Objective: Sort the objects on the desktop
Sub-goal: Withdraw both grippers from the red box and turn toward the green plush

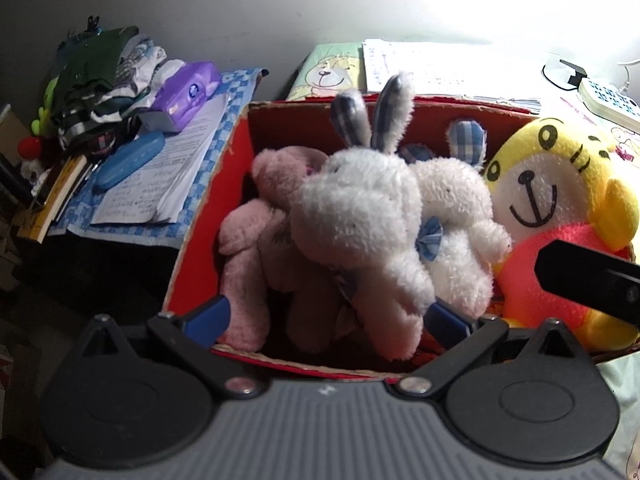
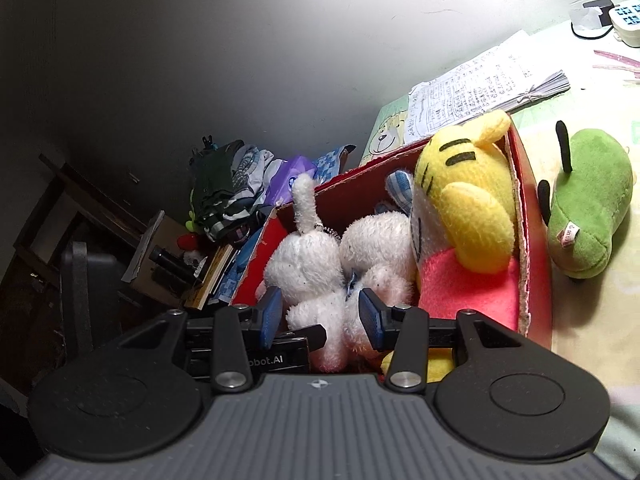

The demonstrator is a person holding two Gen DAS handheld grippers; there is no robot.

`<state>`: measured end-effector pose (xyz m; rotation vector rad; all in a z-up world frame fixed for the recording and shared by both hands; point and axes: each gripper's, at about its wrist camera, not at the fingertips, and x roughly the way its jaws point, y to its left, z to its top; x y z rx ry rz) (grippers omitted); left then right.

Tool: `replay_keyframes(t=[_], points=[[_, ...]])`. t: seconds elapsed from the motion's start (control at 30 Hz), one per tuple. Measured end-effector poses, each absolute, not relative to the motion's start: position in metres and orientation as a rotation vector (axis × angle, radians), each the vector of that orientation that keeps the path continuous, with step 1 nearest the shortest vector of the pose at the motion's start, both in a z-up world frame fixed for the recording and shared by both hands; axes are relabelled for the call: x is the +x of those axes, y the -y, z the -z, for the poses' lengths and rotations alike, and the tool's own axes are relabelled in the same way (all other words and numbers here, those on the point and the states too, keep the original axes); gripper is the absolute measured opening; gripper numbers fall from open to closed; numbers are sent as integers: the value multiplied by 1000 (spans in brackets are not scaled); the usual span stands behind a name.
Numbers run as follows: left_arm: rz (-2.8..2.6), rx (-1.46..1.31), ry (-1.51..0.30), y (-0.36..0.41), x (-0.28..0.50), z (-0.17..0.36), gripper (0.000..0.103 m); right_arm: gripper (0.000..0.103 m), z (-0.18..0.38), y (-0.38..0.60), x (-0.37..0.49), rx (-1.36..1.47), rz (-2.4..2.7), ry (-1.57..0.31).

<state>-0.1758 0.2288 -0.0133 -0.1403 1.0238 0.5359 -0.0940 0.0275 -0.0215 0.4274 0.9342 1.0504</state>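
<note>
A red cardboard box (image 1: 208, 216) (image 2: 536, 240) holds several plush toys. A pink bunny (image 1: 280, 176) lies at its left. A white bunny with checked ears (image 1: 360, 208) (image 2: 304, 256) sprawls in the middle against a second white plush with a blue bow (image 1: 456, 200) (image 2: 372, 248). A yellow tiger in a pink shirt (image 1: 552, 200) (image 2: 468, 208) fills the right end. My left gripper (image 1: 328, 316) hangs wide open over the box's near edge, the white bunny's leg between its fingers untouched. My right gripper (image 2: 322, 314) stands open above the white plushes. A green plush (image 2: 588, 208) lies on the desk outside the box.
Stacked papers (image 1: 420, 68) (image 2: 480, 92) lie behind the box. A power strip (image 1: 608, 96) sits at the far right. Left of the box, a lower table carries an open notebook (image 1: 160, 184), a blue case (image 1: 128, 160), a purple tissue pack (image 1: 188, 92) and piled clothes (image 1: 96, 80).
</note>
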Motion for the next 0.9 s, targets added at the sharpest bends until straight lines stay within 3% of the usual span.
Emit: replay_keyframes(t=[0.9], points=[[-419,-142,-1008,-254,-172,11,100,47,34,1,-107,645,-919,-850]])
